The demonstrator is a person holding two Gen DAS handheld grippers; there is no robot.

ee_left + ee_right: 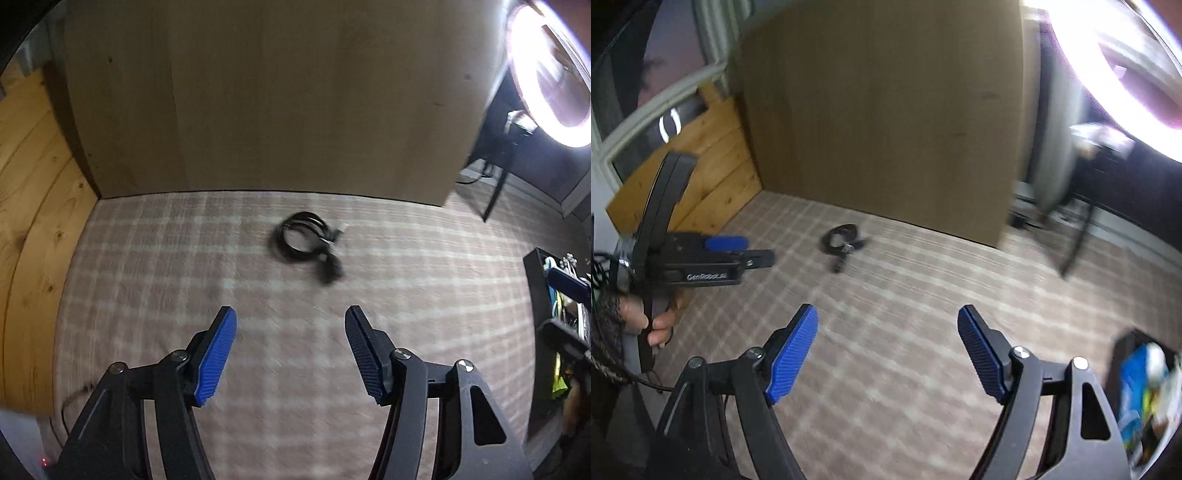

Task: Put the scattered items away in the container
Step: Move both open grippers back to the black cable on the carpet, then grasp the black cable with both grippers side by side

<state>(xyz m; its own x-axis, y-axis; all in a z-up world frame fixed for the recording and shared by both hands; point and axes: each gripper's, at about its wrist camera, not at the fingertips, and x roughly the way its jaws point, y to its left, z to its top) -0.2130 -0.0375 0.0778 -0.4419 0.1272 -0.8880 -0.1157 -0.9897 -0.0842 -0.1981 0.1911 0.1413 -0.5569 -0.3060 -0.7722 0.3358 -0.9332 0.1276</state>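
Note:
A coiled black cable (306, 242) lies on the checked cloth, ahead of my left gripper (290, 325), which is open and empty above the cloth. The cable also shows in the right wrist view (842, 242), far ahead and to the left. My right gripper (886, 325) is open and empty. A black container (554, 332) holding several items stands at the right edge; it also shows in the right wrist view (1141, 398) at the lower right. The left gripper (738, 249) appears in the right wrist view, held by a hand.
A brown board (277, 92) stands upright behind the cloth. Wooden planks (33, 221) are on the left. A bright ring light (546, 66) on a black stand is at the upper right. The checked cloth (184, 277) covers the surface.

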